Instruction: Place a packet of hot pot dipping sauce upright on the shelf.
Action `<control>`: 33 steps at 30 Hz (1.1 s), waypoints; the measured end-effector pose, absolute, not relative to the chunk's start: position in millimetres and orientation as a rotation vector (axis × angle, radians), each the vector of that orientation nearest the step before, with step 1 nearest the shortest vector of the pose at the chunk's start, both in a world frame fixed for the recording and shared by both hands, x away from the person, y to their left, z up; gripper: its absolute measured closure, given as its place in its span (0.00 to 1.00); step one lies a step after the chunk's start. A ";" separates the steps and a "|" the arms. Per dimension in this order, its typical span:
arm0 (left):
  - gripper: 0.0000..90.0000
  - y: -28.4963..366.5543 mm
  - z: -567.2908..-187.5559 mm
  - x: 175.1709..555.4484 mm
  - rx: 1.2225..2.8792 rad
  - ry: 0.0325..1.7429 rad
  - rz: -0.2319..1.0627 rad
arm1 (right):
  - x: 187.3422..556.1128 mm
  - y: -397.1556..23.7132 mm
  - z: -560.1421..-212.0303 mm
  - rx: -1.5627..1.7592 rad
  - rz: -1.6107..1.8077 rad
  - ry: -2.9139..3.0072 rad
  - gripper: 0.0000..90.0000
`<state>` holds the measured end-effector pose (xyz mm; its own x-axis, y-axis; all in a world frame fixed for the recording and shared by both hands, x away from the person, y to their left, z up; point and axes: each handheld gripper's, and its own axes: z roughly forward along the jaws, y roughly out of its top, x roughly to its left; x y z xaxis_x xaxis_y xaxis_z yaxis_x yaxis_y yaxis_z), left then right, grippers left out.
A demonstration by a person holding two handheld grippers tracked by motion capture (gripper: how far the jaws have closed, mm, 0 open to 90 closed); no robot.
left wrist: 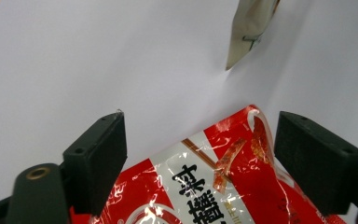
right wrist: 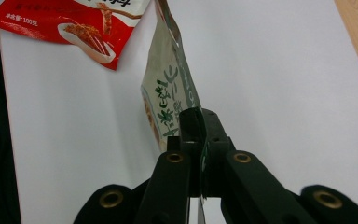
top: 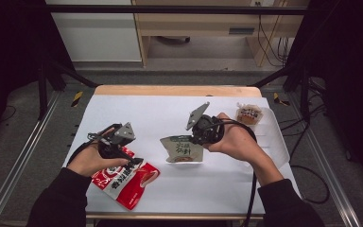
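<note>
Your right tongs [top: 194,138] grip the green-printed pouch [top: 183,150] above the bench [top: 170,109]; your left tongs [top: 134,161] rest over the red pouch [top: 125,178].

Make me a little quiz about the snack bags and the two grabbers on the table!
1. True or false: the right gripper is pinching the beige pouch.
2. What colour is the bag lying between the left gripper's open jaws?
3. Where does the small third packet sit on the white sheet? A near the far right corner, B under the red bag, C in the left gripper.

Key: 1 true. 2 red. 3 A.
</note>
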<state>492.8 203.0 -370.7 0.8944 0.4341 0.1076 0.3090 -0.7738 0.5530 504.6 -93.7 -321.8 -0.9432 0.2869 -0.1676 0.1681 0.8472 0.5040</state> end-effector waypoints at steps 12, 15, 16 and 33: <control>0.13 209.2 -379.7 492.0 2.533 0.553 0.306 | 504.0 -114.4 -305.1 0.360 0.760 2.739 1.00; 0.12 210.8 -381.1 491.5 2.540 0.555 0.308 | 504.3 -120.8 -300.0 0.370 0.761 2.725 1.00; 0.12 211.1 -381.3 491.5 2.543 0.556 0.311 | 504.3 -123.6 -297.8 0.374 0.761 2.721 1.00; 0.10 219.3 -388.7 489.2 2.565 0.568 0.320 | 503.7 -158.3 -274.7 0.432 0.796 2.652 1.00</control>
